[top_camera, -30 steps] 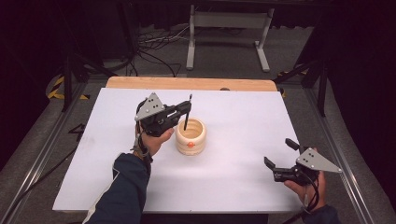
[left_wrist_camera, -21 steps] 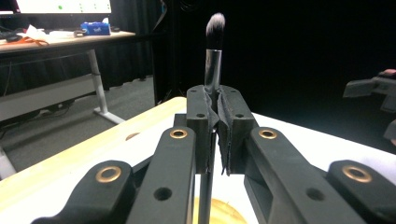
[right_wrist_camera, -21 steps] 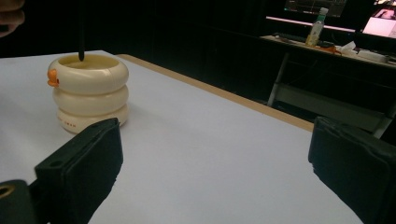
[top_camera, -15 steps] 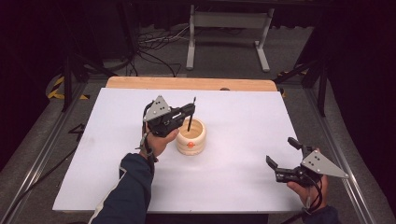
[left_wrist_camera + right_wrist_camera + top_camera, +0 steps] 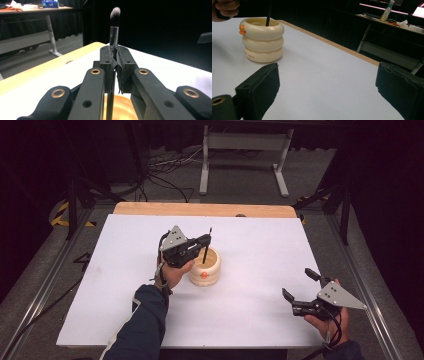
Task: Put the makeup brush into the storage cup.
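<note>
Your left gripper [image 5: 204, 243] has its jaws clamped narrow on the brush [image 5: 114, 30], gripping the handle at mid-length, bristles at twelve o'clock, the lower end inside the cream ringed holder [image 5: 206, 266]. The holder stands near the counter [image 5: 260, 235] centre, its small orange knob at six o'clock in the high view. Your right gripper [image 5: 301, 296] sits at the counter's four o'clock, jaws wide and empty. Judged handling: the brush is light, thin and stiff, liable to pivot in the pads; hold the handle, never the soft bristles. The holder looks light and may tip.
</note>
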Motion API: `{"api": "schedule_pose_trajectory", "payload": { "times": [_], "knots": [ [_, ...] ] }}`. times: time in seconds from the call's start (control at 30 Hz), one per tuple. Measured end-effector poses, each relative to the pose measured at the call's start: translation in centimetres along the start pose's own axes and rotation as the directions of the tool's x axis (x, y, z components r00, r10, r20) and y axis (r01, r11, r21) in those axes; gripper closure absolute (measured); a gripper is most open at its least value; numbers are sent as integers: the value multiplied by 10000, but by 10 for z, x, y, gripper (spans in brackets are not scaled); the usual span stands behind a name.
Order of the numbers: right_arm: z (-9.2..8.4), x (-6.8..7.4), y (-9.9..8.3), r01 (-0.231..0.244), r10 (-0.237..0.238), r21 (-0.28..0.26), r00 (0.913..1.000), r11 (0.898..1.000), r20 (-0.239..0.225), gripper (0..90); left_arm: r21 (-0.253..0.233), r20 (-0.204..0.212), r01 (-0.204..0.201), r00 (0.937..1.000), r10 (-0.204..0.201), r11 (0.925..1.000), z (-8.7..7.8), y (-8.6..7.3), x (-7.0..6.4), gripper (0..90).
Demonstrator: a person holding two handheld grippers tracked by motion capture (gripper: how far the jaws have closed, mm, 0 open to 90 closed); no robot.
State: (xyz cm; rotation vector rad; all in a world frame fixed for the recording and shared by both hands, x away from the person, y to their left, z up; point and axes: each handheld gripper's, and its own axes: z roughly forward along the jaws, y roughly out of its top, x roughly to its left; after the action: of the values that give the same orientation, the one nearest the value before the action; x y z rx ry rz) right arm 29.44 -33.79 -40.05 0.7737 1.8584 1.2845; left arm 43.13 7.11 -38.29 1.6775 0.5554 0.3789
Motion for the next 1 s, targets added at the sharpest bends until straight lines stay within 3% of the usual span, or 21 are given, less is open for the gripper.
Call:
{"api": "schedule_pose_trajectory", "payload": {
  "times": [0.17, 0.4, 0.6, 0.63, 1.0],
  "knots": [
    [1, 0, 0, 14, -14, 45, 10000, 10000, -10, 57, 300, -18, 39, 10000, -39, 9995, 4, -16, -2, 836],
    [2, 2, -1, 110, -110, 136, 9999, 9998, -32, 58, 426, -72, 50, 10000, -47, 9991, 4, -23, -2, 835],
    [3, 2, -1, 101, -101, 162, 9999, 9998, -7, 60, 373, -131, 93, 9999, -88, 9993, 2, -23, -2, 834],
    [3, 2, -1, 86, -86, 171, 10000, 9998, -17, 60, 419, -261, -78, 9996, 89, 9991, 2, -22, -3, 834],
    [3, 1, -2, 45, -43, 196, 9999, 9998, -104, 60, 512, -318, -291, 9990, 307, 9983, 0, -19, -5, 824]
  ]
}}
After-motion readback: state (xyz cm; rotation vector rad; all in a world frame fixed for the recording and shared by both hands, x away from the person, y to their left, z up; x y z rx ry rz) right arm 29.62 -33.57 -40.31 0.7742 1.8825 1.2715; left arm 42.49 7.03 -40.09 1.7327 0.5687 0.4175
